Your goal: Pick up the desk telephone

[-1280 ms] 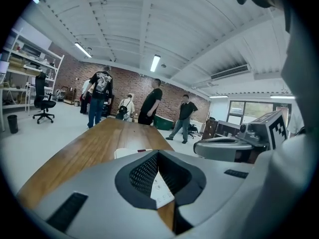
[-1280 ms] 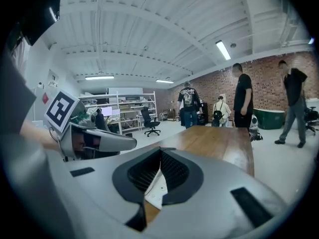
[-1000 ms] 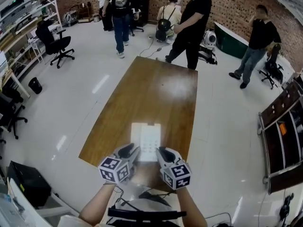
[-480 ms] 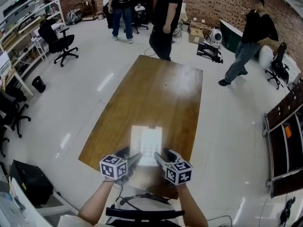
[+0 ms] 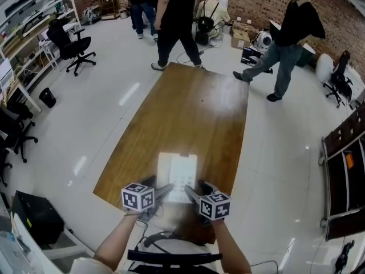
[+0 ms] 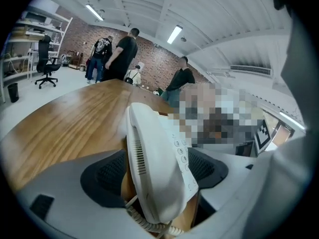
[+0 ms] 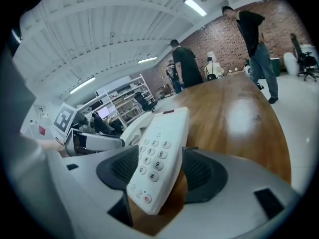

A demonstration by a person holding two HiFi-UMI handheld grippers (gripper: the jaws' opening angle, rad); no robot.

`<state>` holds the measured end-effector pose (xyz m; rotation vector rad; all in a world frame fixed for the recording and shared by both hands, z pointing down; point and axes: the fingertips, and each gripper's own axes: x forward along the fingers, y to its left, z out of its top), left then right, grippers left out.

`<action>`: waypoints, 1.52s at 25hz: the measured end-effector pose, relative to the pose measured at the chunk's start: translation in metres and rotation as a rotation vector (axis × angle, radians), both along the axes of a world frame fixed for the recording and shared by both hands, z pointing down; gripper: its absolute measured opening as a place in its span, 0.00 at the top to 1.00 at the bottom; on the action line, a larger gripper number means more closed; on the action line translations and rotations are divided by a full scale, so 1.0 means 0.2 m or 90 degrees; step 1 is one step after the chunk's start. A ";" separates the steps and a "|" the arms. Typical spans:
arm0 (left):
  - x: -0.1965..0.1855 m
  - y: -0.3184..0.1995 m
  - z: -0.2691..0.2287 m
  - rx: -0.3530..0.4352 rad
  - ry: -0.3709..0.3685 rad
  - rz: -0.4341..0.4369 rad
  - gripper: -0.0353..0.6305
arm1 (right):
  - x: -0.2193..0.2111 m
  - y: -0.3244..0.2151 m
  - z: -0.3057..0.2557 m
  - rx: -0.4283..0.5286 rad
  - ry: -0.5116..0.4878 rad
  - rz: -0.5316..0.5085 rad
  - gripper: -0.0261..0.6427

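Telephone: a white desk telephone lies flat on the brown wooden tabletop, close to its near edge, just ahead of both claws.
Handset: it rests in its cradle along the telephone's left side, with a slotted grille on its outer face. A coiled white cord trails from the near end.
Keypad: it fills the right half. The right gripper view gives 3, 6, 8, 9 and #. The left gripper view gives 2, 5 and 8.
Other marks: a small button with a red symbol sits at the near corner. A dark red strip sits at the far edge. A tiny printed mark above the digits is too small to read.
Left claw: released. Its jaws have just been opening and stand wide, with the handset side of the telephone between them. The pads do not press on it.
Right claw: released. Its jaws have just been opening and stand wide, with the keypad side between them. A strip of tabletop shows beside one pad.
Marker cubes: each claw carries a cube, left and right, printed with black-and-white square patterns.
Background: several people are on the pale floor beyond the tabletop's far end, before a brick wall.
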<state>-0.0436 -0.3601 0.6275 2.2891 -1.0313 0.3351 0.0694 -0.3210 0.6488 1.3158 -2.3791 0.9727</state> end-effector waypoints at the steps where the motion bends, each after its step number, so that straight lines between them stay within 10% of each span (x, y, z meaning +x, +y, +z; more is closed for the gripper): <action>1: 0.01 0.00 0.01 -0.003 -0.001 0.003 0.37 | 0.00 0.00 0.02 -0.005 0.001 0.000 0.54; 38: 0.07 -0.05 0.11 -0.009 -0.042 -0.028 0.38 | -0.09 -0.07 0.14 -0.051 0.012 0.026 0.50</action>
